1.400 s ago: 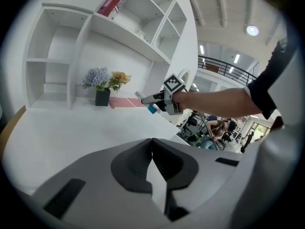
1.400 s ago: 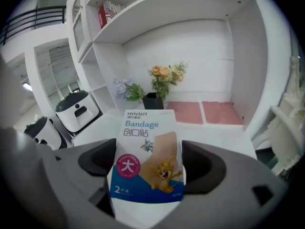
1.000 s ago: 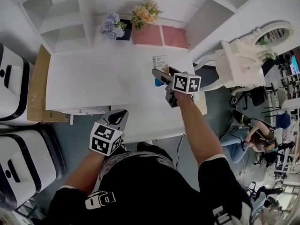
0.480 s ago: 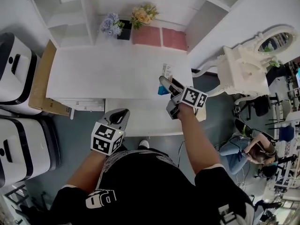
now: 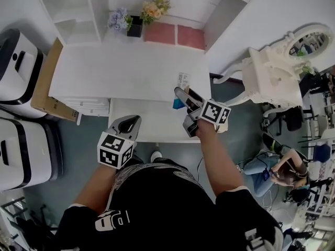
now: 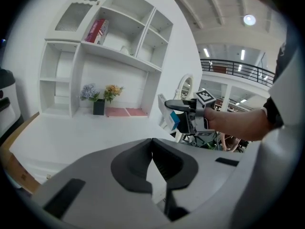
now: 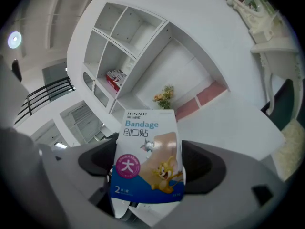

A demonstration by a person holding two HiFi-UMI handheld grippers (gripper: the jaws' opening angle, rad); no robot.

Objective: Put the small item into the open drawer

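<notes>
White desk with shelved hutch occupies the upper centre of the head view; 1 drawer stands pulled out from its front edge toward the person, its inside reading as plain white; 2 rounded white units stand to the desk's left, with a brown board between them and the desk; an ornate white mirror stand stands to the right. Right gripper is held over the drawer's right rear corner, jaws pinching a bandage packet flat between them; the packet stands up past the jaw tips and, in the head view, overlaps the desk's front edge, clear of the drawer. Left gripper hangs at the drawer's near left edge, jaw tips pressed together with nothing between them. 2 small flower bunches sit at the back of the desk; 1 red box lies on an upper shelf.
</notes>
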